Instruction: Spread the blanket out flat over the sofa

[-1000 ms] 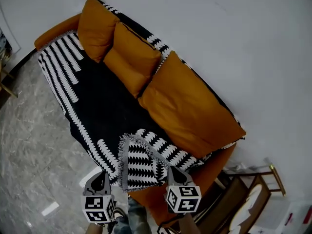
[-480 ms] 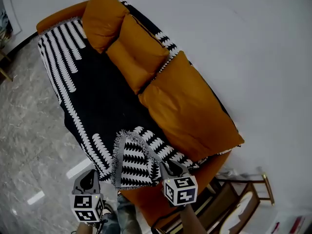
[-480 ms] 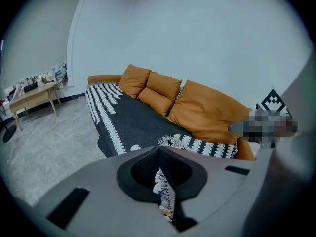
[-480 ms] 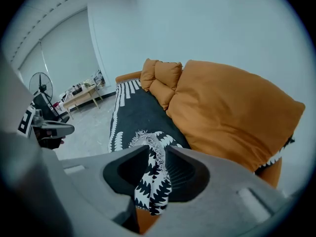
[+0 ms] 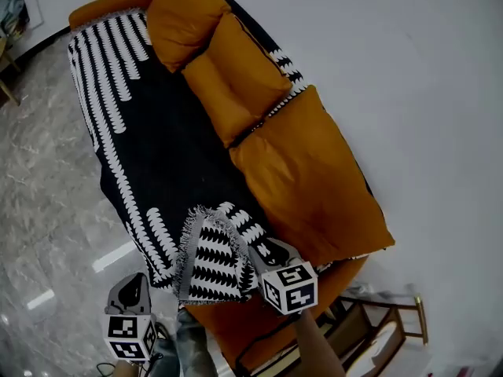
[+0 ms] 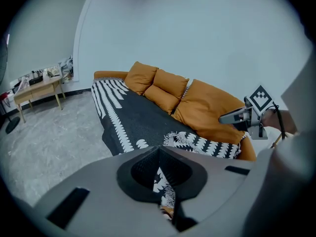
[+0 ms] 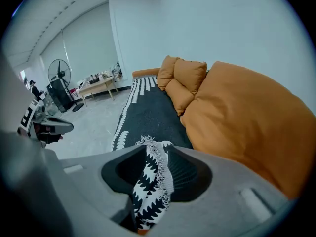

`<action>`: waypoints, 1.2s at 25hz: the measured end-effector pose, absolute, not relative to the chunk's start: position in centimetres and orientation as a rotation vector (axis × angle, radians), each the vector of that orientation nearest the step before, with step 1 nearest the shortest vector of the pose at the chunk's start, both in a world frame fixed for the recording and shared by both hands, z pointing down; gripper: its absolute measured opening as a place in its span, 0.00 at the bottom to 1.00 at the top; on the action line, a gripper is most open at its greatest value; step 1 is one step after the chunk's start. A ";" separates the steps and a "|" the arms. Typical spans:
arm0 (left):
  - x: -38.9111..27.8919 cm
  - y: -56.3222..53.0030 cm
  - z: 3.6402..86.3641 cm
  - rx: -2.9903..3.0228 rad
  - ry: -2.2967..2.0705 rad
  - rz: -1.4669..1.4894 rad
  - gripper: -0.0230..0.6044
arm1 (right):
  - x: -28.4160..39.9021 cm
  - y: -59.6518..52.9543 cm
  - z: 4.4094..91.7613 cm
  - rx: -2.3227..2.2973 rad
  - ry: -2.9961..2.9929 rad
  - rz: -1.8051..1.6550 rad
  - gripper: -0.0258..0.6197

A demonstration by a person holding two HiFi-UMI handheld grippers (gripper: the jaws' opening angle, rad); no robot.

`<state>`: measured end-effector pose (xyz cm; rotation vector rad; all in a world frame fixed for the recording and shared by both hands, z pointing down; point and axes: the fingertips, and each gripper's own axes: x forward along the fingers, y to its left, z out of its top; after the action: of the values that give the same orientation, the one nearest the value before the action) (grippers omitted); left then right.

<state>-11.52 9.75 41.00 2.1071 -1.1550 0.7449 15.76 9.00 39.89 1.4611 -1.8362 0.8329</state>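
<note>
Blanket (image 5: 165, 155): black woven fabric with rows of white leaf-shaped marks along its borders and a fringed edge. It lies over the seat of the orange sofa (image 5: 110, 10), which runs in the head view from 11 o'clock to 5 o'clock. The long border hangs over the seat front on the 8 o'clock side. Patterned fabric also shows behind the cushions on the 2 o'clock side. Most of the seat area lies smooth. At 6 o'clock one corner flap (image 5: 214, 264) is folded back on itself, fringe uppermost, so this end is not flat.

Right claw (image 7: 157, 152): jaws apart, having just been opening. A fold of the corner flap hangs between them, and the pads do not clamp it.

Left claw (image 6: 158, 149): jaws together at the tips. In the head view it stands at 7 o'clock over the floor (image 5: 47, 195), just beside the blanket edge but apart from it. Patterned fabric shows through the slit behind its tips.

Surroundings: three orange cushions (image 5: 236, 77) lean on the sofa back, resting on the blanket. A white wall (image 5: 409, 69) stands behind the sofa. A wooden frame (image 5: 381, 332) stands at 5 o'clock, near the sofa end. The left gripper view shows a wooden worktop (image 6: 39, 90) carrying small items at 9 o'clock. The right gripper view shows a standing fan (image 7: 59, 85) at 9 o'clock.
</note>
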 end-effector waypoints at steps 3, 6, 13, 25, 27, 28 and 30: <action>-12.1 10.0 41.6 2.091 -1.159 0.748 0.04 | 15.8 7.8 41.0 1.409 -1.853 0.799 0.23; -12.3 10.4 42.0 2.068 -1.171 0.742 0.04 | 16.1 6.7 42.4 1.344 -1.855 0.778 0.25; -12.4 9.9 43.7 2.029 -1.195 0.742 0.04 | 16.4 4.0 46.1 1.247 -1.834 0.743 0.27; -9.8 9.3 44.8 1.981 -1.191 0.746 0.04 | 18.0 1.4 50.2 1.126 -1.822 0.760 0.27; -9.7 9.1 45.3 1.970 -1.193 0.746 0.04 | 18.2 1.0 51.1 1.110 -1.820 0.760 0.27; -9.7 8.9 45.6 1.967 -1.193 0.747 0.04 | 18.3 0.7 51.5 1.106 -1.817 0.760 0.27; -9.7 8.6 46.2 1.961 -1.193 0.755 0.04 | 18.5 0.1 52.4 1.099 -1.814 0.771 0.27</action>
<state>-9.70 8.56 46.21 1.9607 -1.1935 0.7551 18.45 0.12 52.36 1.0995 -1.8143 0.7705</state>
